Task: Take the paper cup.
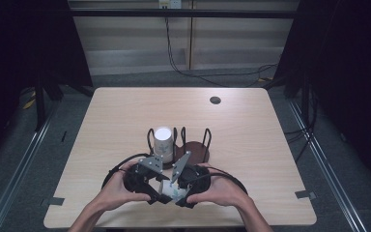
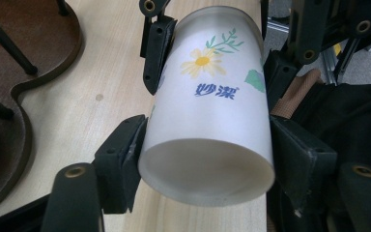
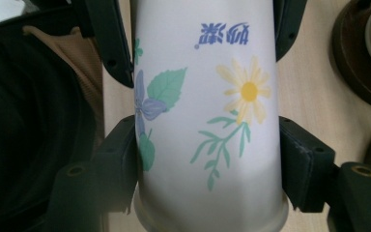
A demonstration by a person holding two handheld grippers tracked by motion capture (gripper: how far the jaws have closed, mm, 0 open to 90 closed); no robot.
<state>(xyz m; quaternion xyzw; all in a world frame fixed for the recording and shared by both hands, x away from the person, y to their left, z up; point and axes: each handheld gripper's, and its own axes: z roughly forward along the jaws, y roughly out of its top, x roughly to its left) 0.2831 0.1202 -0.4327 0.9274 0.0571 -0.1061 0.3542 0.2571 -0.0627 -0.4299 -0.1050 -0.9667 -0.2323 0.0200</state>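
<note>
The paper cup [image 2: 207, 121] lies on its side near the front edge of the table [image 1: 270, 145], held between your two grippers. It is white, printed with a yellow daisy, green leaves, a blue flower and blue characters. In the left gripper view its closed base faces the camera; in the right gripper view [image 3: 207, 111] its rolled rim sits at the bottom of the frame.

Your left gripper [image 2: 207, 154] is closed onto the cup near its base, with one black jaw pressed against each side wall. Your right gripper [image 3: 207, 164] is closed onto the cup just above its rim, and both of its jaws touch the wall. In the left gripper view the right gripper's jaws also appear farther along the cup.

In the high view the two grippers [image 1: 150, 180] [image 1: 187, 181] sit close together with the cup [image 1: 169, 190] between them, and your hands wrap them from either side.

Just beyond the grippers stands a dark wooden holder [image 1: 198, 151] with upright black wire loops. A second white cup [image 1: 164, 143] stands upright in its left compartment. A small dark round hole [image 1: 215, 100] marks the far right area of the table.
</note>
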